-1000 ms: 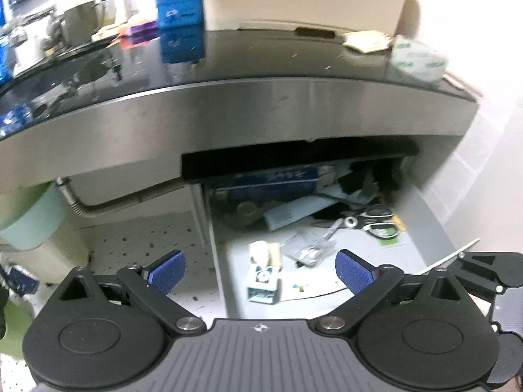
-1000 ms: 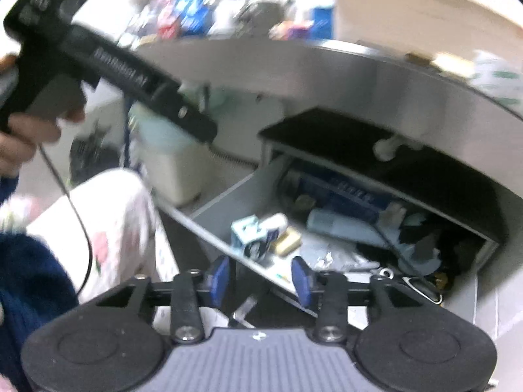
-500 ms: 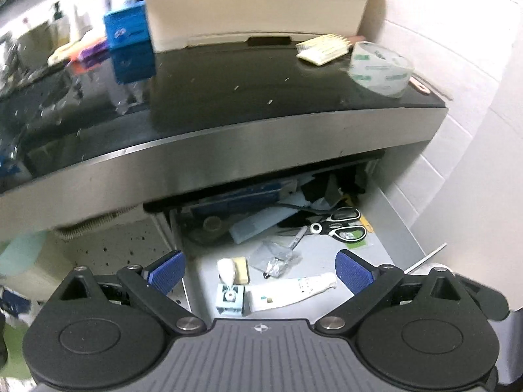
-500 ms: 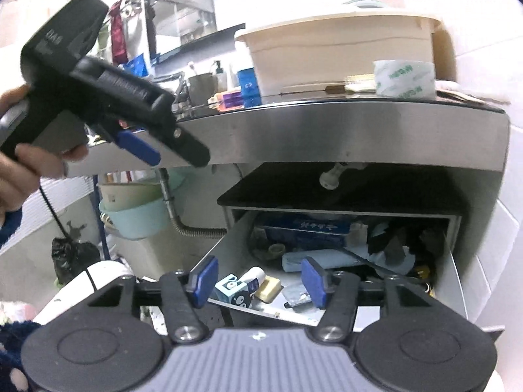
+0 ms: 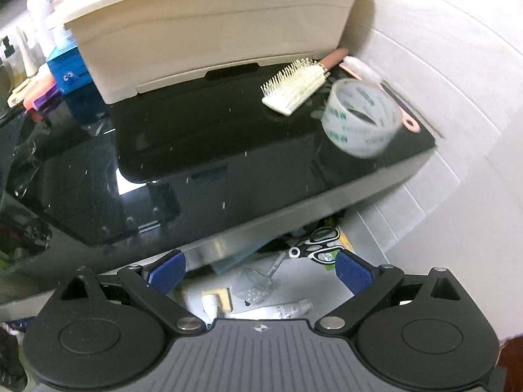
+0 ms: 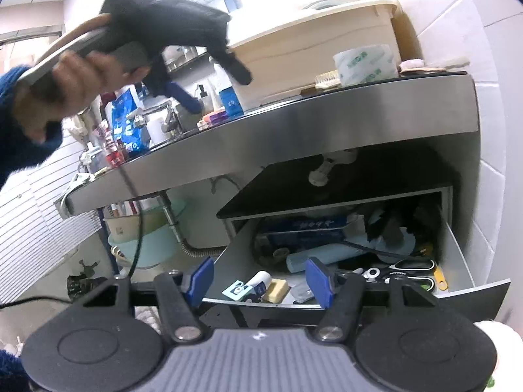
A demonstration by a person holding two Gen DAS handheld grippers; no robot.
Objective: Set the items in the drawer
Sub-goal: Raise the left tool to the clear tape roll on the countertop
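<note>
The drawer (image 6: 474, 281) stands pulled out under the black countertop (image 5: 202, 150), full of clutter: scissors (image 6: 405, 269), a white tube (image 5: 278, 310), a yellow soap bar (image 6: 277, 289). On the counter lie a roll of clear tape (image 5: 359, 121) and a cream hairbrush (image 5: 294, 88), also seen in the right wrist view as tape (image 6: 366, 63). My left gripper (image 5: 261, 269) is open and empty, raised above the counter edge. My right gripper (image 6: 258, 282) is open and empty in front of the drawer. The left gripper's body (image 6: 170, 23) shows high up in the right wrist view.
A large cream plastic box (image 5: 202, 23) fills the back of the counter. A blue box (image 5: 68, 68) and bottles stand at its left. A white tiled wall (image 5: 457, 98) bounds the right side. Basins (image 6: 140, 238) and a drain hose sit under the counter at left.
My left gripper has risen from drawer level to above the counter and swung right toward the tape and hairbrush. My right gripper has tilted up and opened wider.
</note>
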